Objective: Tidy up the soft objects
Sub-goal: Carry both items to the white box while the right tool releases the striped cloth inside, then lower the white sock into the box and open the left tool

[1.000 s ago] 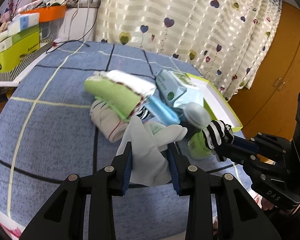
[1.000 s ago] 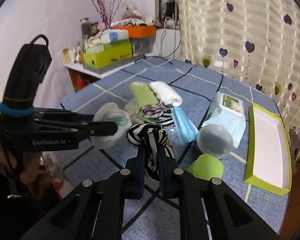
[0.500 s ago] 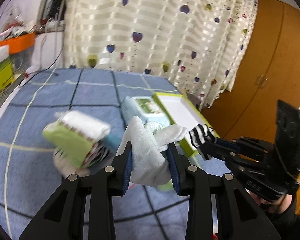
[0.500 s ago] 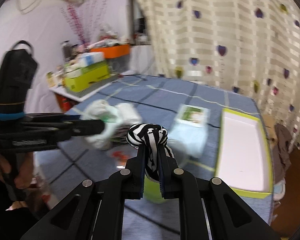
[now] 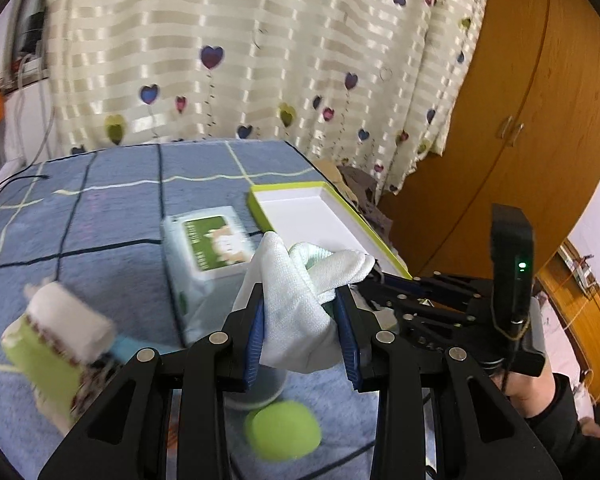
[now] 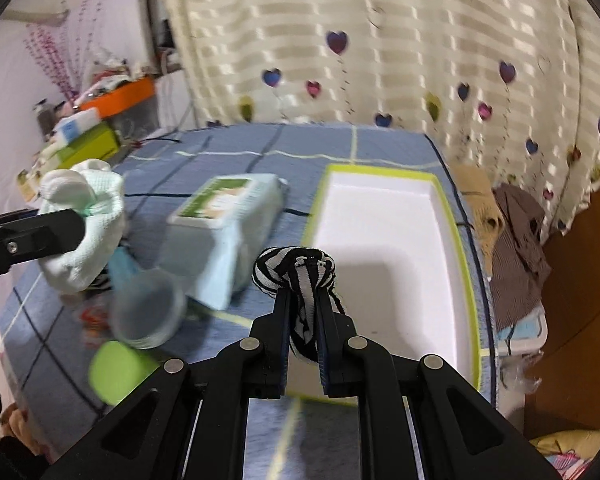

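My left gripper [image 5: 302,320] is shut on a white sock bundle [image 5: 300,284], held above the blue table; the bundle also shows in the right wrist view [image 6: 84,224]. My right gripper [image 6: 303,320] is shut on a black-and-white striped sock ball [image 6: 294,270], held just over the near end of the lime-rimmed white tray [image 6: 384,240]. In the left wrist view the tray [image 5: 316,216] lies ahead and to the right, and my right gripper sits to the right of the bundle, its tips hidden behind it.
A wet-wipes pack [image 5: 208,248] lies left of the tray. A green-and-white sock roll [image 5: 56,340], a grey dome lid [image 6: 148,312] and a lime ball [image 5: 282,434] lie on the table. A heart-print curtain [image 5: 260,60] and a wooden wardrobe [image 5: 520,120] stand beyond.
Both grippers have swung to the right, away from the pile and toward the tray, each still holding its sock. The right gripper now hangs over the tray's near end.
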### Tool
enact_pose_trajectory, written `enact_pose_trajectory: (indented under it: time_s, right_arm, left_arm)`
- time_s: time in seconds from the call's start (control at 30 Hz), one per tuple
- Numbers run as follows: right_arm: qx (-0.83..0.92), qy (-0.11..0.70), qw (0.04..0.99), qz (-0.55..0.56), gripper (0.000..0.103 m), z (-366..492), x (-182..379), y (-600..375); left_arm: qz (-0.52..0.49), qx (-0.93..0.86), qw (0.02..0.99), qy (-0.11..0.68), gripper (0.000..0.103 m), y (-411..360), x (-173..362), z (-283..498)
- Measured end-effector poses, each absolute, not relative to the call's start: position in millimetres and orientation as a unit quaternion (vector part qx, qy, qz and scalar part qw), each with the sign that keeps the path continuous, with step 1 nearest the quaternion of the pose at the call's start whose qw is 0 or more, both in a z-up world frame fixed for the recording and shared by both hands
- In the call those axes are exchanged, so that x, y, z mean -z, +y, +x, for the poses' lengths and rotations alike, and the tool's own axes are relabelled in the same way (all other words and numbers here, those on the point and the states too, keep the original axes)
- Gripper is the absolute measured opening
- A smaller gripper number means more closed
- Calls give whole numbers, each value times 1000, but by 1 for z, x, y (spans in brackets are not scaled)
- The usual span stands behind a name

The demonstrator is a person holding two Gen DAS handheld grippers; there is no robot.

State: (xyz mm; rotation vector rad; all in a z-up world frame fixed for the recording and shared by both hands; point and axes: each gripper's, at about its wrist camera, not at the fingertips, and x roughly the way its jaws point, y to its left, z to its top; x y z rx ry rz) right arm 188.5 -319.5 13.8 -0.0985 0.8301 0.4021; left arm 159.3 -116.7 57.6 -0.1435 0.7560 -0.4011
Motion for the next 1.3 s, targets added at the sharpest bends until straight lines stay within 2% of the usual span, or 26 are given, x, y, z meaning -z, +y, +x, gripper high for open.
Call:
enact_pose_trajectory:
  time_s: [0.1, 0.13, 0.2, 0.23, 0.27, 0.3, 0.8, 0.9, 0.97, 1.03, 1.3]
  right_arm:
    - [-185, 410, 893, -33, 11, 203, -3, -333]
    - [-184, 415, 890, -31, 15, 206, 1, -336]
    - [-185, 426, 885, -30, 30, 214, 9, -339]
    - [-186, 429, 883, -30, 53, 217, 13, -340]
    - [-186, 427, 884, -30, 67, 219, 15, -342]
    - [-187, 423, 886, -28, 69, 218, 16, -343]
    - [-101, 409, 907, -16, 68, 213, 10, -403]
    - [-90, 416, 905, -15, 60, 218, 15, -410]
    - [-86, 426, 901, -17, 46, 222, 21, -411]
    - [-89, 430, 898, -16, 41, 223, 23, -411]
    - [-145, 431, 889, -51, 41, 201, 18, -376]
  left_arm:
    - [-57, 199, 900, 385, 35, -135, -51, 179]
    - [-54, 200, 896, 392, 35, -141, -49, 186]
    - [-47, 205, 889, 406, 35, -155, -44, 202]
    - [-44, 205, 887, 411, 35, -159, -42, 207]
    - [-41, 205, 883, 419, 35, -166, -38, 214]
    - [-38, 208, 879, 427, 35, -172, -35, 221]
    - [-26, 193, 861, 471, 35, -217, -13, 276]
    - [-26, 192, 854, 482, 36, -222, -6, 287]
    - [-35, 197, 847, 492, 38, -225, 1, 296]
    - [-42, 196, 845, 496, 39, -225, 4, 300]
    - [-58, 192, 845, 495, 43, -215, -1, 296]
